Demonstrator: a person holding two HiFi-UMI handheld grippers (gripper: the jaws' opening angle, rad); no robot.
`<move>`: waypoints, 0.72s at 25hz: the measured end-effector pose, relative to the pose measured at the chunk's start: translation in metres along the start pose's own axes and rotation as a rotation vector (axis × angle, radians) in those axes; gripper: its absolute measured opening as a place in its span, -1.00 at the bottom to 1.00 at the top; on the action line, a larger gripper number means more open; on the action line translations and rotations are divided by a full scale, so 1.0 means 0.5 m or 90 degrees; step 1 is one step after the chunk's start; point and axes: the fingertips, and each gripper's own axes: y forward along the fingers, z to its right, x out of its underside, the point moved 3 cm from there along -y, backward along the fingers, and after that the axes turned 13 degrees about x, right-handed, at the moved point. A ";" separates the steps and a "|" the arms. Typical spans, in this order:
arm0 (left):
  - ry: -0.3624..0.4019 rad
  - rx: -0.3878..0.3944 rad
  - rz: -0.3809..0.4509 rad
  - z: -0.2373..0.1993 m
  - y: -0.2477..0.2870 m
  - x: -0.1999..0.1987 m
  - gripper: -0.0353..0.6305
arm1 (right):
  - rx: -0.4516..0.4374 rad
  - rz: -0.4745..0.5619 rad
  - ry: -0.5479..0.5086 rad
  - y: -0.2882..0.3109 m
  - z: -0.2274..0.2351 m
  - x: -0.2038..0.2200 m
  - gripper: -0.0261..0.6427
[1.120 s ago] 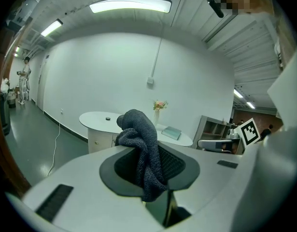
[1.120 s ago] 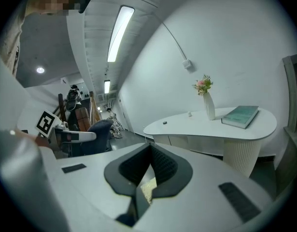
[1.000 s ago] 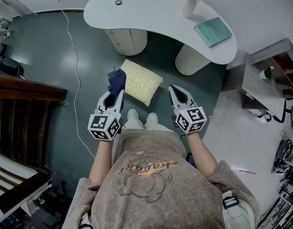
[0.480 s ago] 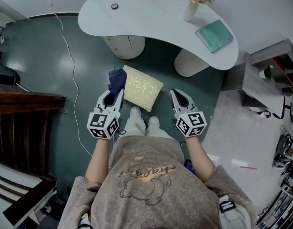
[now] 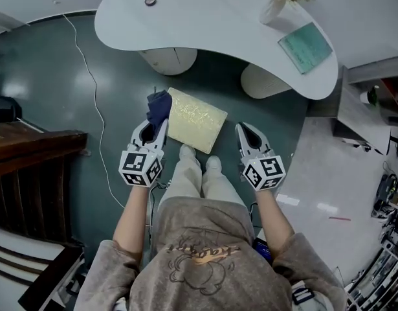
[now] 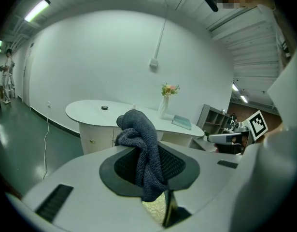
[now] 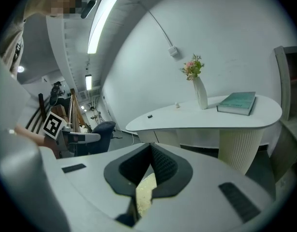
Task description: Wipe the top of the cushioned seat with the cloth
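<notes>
My left gripper stays clamped on the dark blue cloth, which bunches above the jaws and hangs down between them. My right gripper has its jaws together, with nothing held. Just ahead of and below both pairs of jaws is the cushioned seat, pale yellow. The cloth sits by the seat's left corner, and I cannot confirm any contact. Compared with a second ago, the seat is nearer my shoes and more squarely between the two grippers, whose pose is unchanged. I judge that I have stepped in and the approach is nearly done; wiping can start once the left jaws go down. Beyond the seat stands the white table.
</notes>
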 end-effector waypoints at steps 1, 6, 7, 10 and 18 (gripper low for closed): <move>-0.001 0.002 -0.003 -0.013 0.010 0.007 -0.63 | 0.002 -0.003 0.001 0.011 0.001 0.006 -0.90; -0.007 0.005 -0.020 -0.075 0.067 0.045 -0.63 | 0.000 -0.017 -0.002 0.073 0.009 0.037 -0.90; -0.011 0.004 -0.023 -0.089 0.080 0.055 -0.63 | 0.000 -0.019 -0.004 0.086 0.012 0.043 -0.91; -0.014 0.001 -0.036 -0.128 0.118 0.089 -0.63 | 0.006 -0.025 -0.002 0.125 0.026 0.062 -0.90; -0.024 -0.006 -0.081 -0.235 0.194 0.216 -0.63 | 0.029 -0.047 0.007 0.176 0.051 0.135 -0.91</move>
